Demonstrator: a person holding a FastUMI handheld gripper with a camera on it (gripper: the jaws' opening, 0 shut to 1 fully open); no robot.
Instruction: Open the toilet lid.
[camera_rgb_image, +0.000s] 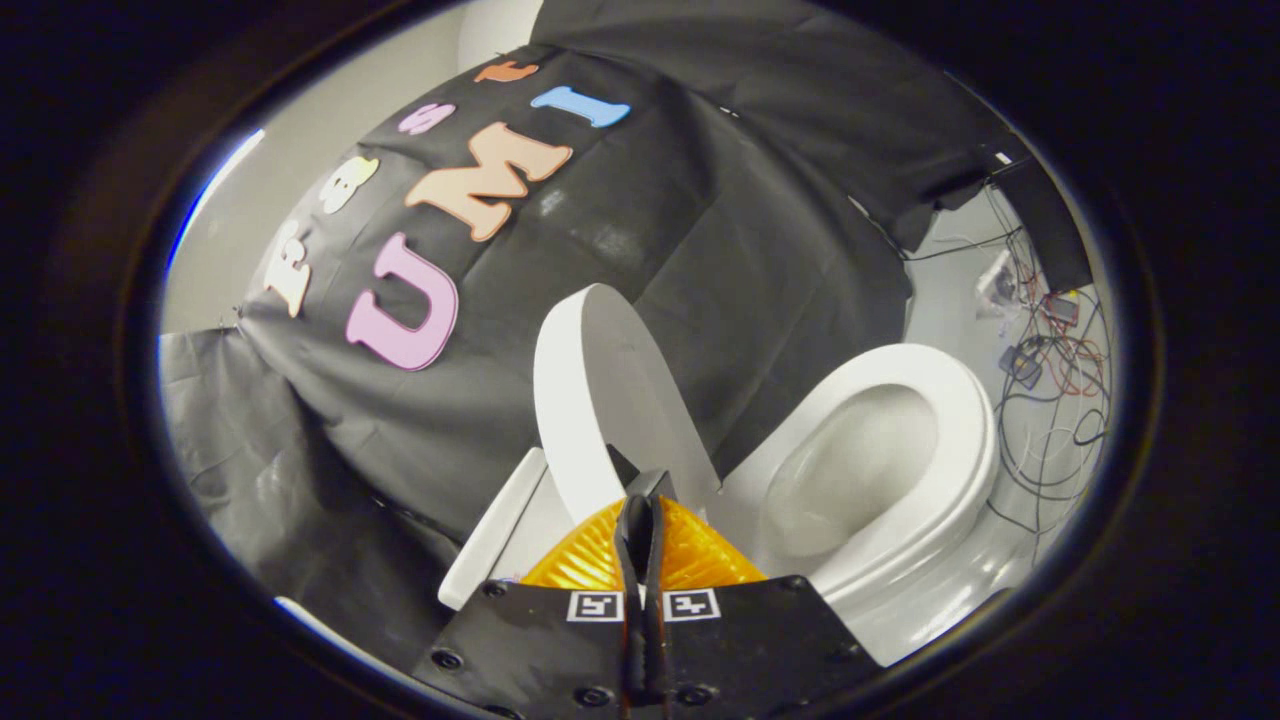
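1. Gripper (640, 505) fingers stand pressed flat together, tip to tip, with no gap showing and nothing caught between them; the jaws are closed on themselves.
2. Square coded markers (645, 605) sit one on each finger base, side by side, on the dark bolted plates nearest the camera.
3. Toilet lid (600, 400) rises just ahead of the fingertips, raised upright and slightly tilted, seen nearly edge-on. It is plain white, smooth and matte, with a rounded oval outline and a thick rim along its left side. Its lower end meets the fingertips' outline, but whether the tips touch it I cannot tell.
4. Toilet seat (965, 440) lies down over the bowl (850, 470), to the right of the fingers and beyond them. It is a glossy white ring, and the open bowl inside it is pale and clean-looking.
5. Tank (495, 535), white with a flat top, sits just left of the fingers, below the lid's base.
6. Black cloth wall (700, 250) hangs behind the lid and tank, creased in places.
7. Loose cables (1050, 400) tangle on the pale floor well beyond the bowl, on the far right.
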